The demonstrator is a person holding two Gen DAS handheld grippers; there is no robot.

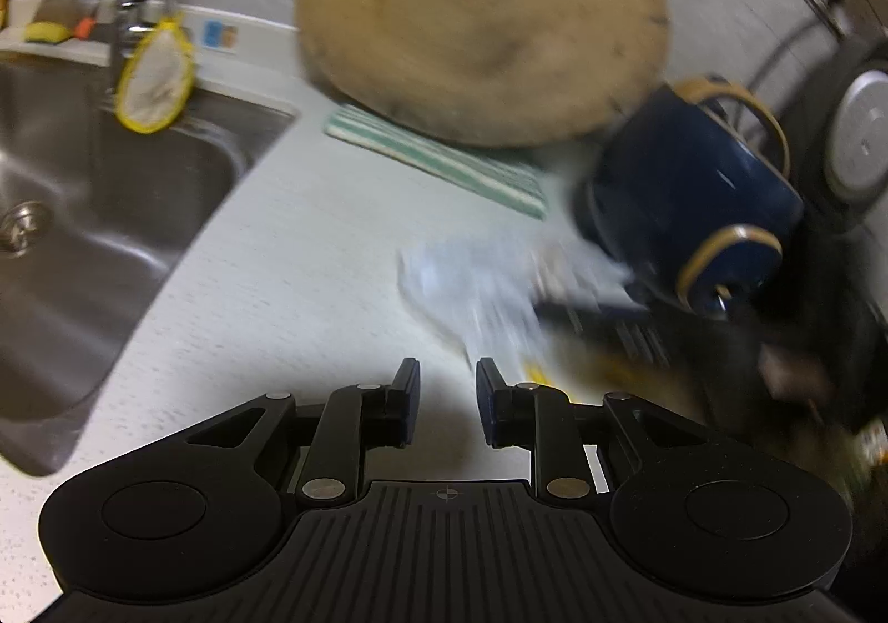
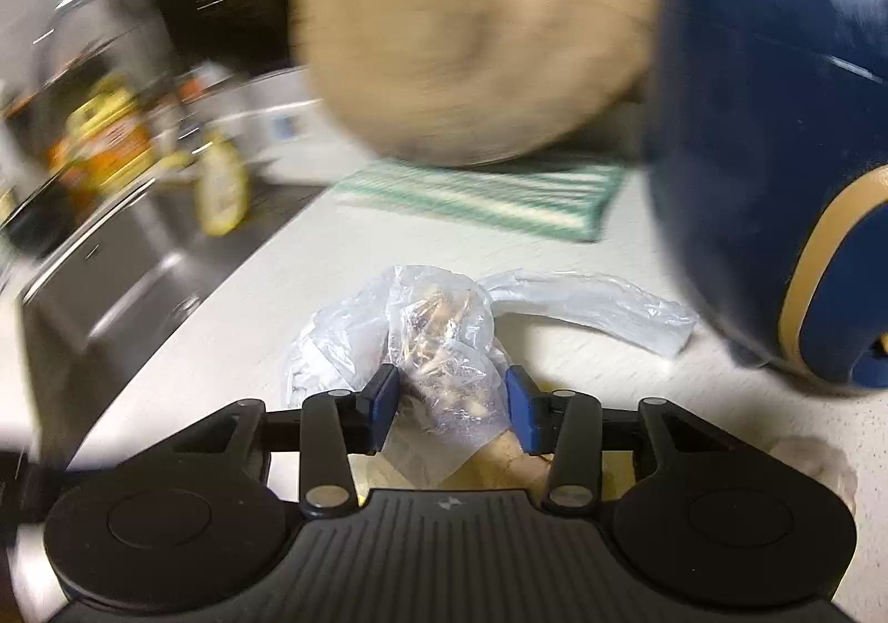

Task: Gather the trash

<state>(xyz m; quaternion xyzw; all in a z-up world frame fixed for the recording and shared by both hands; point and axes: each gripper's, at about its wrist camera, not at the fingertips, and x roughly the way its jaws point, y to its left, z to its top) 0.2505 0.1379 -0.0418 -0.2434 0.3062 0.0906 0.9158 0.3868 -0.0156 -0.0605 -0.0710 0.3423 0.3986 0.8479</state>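
A crumpled clear plastic bag (image 2: pixel 438 351) with brownish scraps inside lies on the white counter (image 2: pixel 583 373). My right gripper (image 2: pixel 450 401) straddles it, and both blue pads touch the bag's sides. A loose strip of clear plastic (image 2: pixel 594 306) trails off to the right of the bag. Something tan and yellow (image 2: pixel 499 462) lies under the bag, close to the gripper. In the left wrist view the same bag (image 1: pixel 472 284) is a blur ahead and right of my left gripper (image 1: pixel 447 395), which is open with nothing between its fingers.
A round wooden board (image 1: pixel 477 18) leans at the back on a green-striped cloth (image 1: pixel 444 162). A dark blue container with tan trim (image 2: pixel 766 151) stands close on the right. A steel sink (image 1: pixel 83 190) with a tap lies to the left.
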